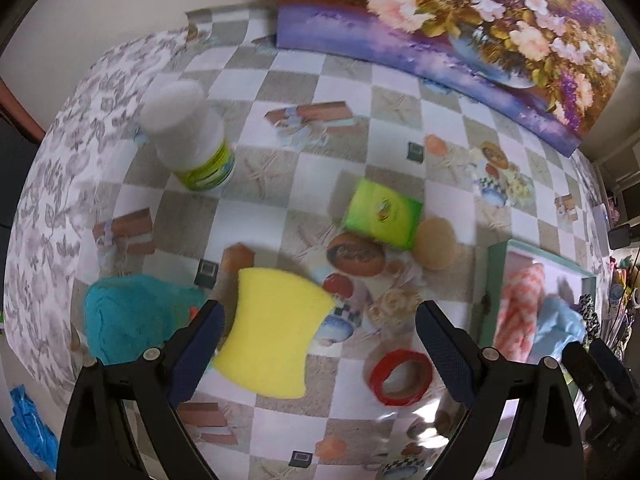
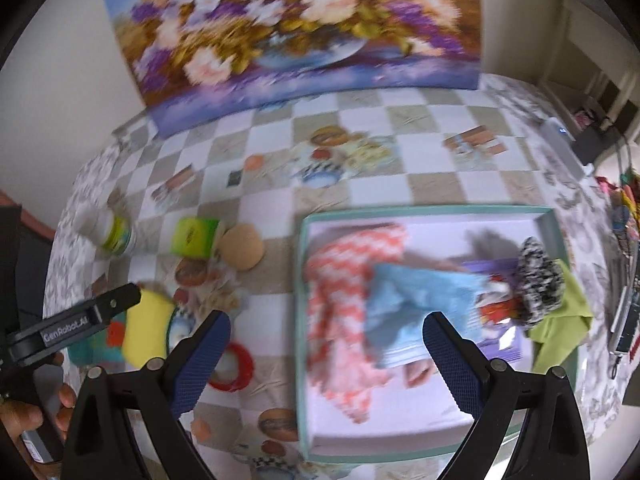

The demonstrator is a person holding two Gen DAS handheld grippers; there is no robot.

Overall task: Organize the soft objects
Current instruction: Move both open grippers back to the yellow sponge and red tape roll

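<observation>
- Left wrist view: the left gripper [image 1: 320,320] hangs with its jaws spread wide and nothing between them, above the yellow sponge [image 1: 272,332] at lower centre of the frame.
- The sponge lies flat on the checked tablecloth [image 1: 280,92]; its left edge sits close to the left finger, while the right finger is well clear of it.
- A teal cloth [image 1: 132,316] lies bunched at lower left, just beside the sponge; a red tape ring [image 1: 400,376] lies at lower right.
- Right wrist view: the right gripper [image 2: 326,336] is likewise released and empty, hovering over the near left part of the teal-rimmed box [image 2: 552,216].
- Inside the box lie an orange zigzag cloth [image 2: 344,304], a light blue cloth [image 2: 404,304] and a speckled black-and-white soft piece [image 2: 538,280].
- Judged step: the left gripper is lining up on the sponge as the next soft item for the box.
- The next move seems to call for shifting left to centre the sponge between the jaws, lowering, then pinching gently, since foam squashes and can slip.
</observation>
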